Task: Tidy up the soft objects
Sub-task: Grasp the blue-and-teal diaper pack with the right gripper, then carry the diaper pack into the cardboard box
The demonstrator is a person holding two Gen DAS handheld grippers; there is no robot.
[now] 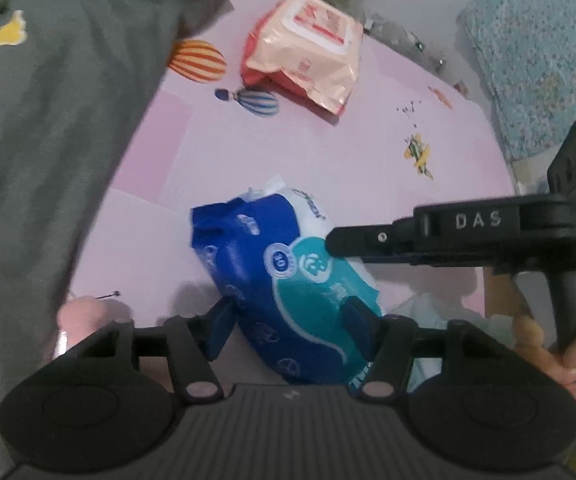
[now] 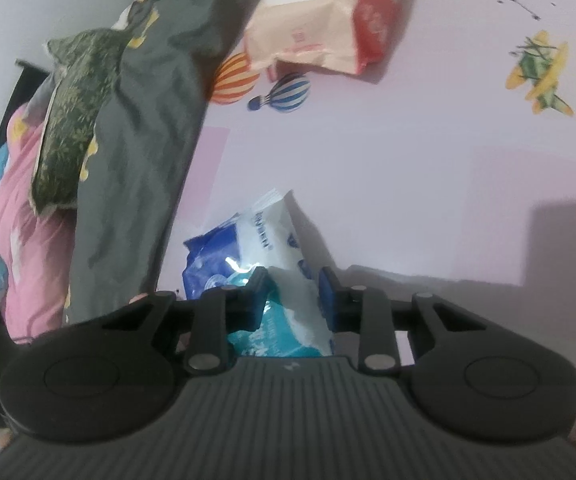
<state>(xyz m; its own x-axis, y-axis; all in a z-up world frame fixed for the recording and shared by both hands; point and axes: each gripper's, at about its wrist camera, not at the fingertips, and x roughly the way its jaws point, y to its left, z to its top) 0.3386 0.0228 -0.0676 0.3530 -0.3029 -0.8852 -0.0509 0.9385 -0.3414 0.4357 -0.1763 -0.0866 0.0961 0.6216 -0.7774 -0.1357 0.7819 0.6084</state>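
Gripping the blue pack (image 2: pixel 276 280) on the pink sheet (image 2: pixel 407 180), the right gripper (image 2: pixel 291 296) pinches its end; the left gripper (image 1: pixel 288 316) straddles it, fingers spread. Farther off lies the red pack (image 1: pixel 303 48).

A home bedroom: a pink cartoon-printed bedsheet (image 1: pixel 327 152), a grey quilt (image 1: pixel 68 120), and a green pillow (image 2: pixel 72 120).

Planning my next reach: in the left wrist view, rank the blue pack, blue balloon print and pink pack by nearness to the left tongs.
1. Blue pack: between the left tongs.
2. Blue balloon print: farther ahead, mid-sheet.
3. Pink pack: farthest, just beyond the print.
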